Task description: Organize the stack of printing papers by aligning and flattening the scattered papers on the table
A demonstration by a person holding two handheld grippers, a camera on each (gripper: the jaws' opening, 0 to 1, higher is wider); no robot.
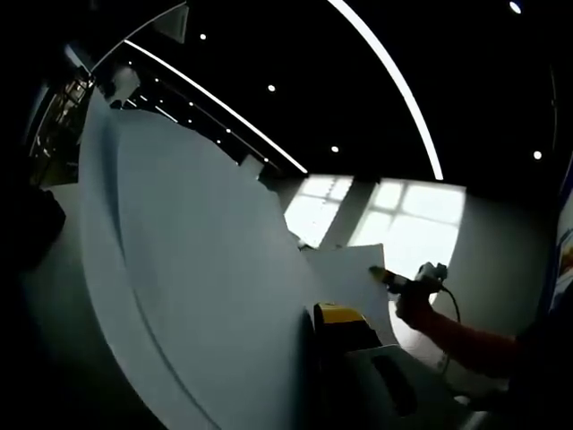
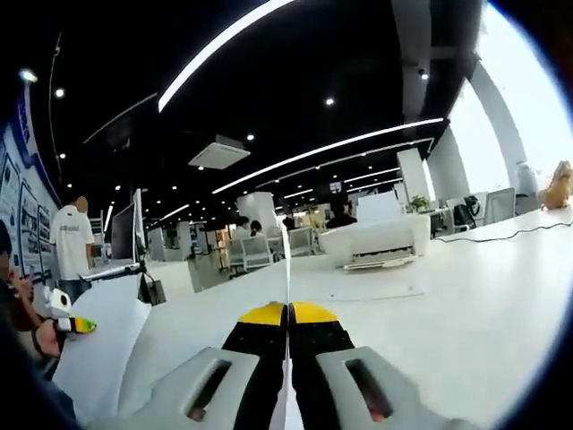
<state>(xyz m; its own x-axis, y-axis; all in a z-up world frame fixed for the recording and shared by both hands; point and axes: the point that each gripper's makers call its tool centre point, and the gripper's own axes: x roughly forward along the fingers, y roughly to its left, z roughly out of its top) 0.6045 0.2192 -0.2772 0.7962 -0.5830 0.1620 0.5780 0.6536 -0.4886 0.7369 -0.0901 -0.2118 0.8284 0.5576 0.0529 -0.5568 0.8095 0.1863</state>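
White printing paper (image 1: 197,269) is held up off the table and seen nearly edge-on in the left gripper view. My left gripper (image 1: 319,315) is shut on its near edge; one yellow-tipped jaw shows and the sheet hides the other. The right gripper (image 1: 396,279) comes in from the right, pinching the paper's far corner (image 1: 354,273). In the right gripper view my right gripper (image 2: 288,313) is shut on the paper, which shows as a thin vertical line (image 2: 288,260) between the yellow tips. The paper (image 2: 103,349) bends away to the left gripper (image 2: 76,324).
The white table (image 2: 448,305) stretches ahead, with a loose flat sheet (image 2: 358,291) and a white printer-like box (image 2: 376,242) beyond it. A cable (image 2: 501,233) lies at the far right. A person in a white shirt (image 2: 72,242) stands at the left. A red sleeve (image 1: 466,345) shows behind the right gripper.
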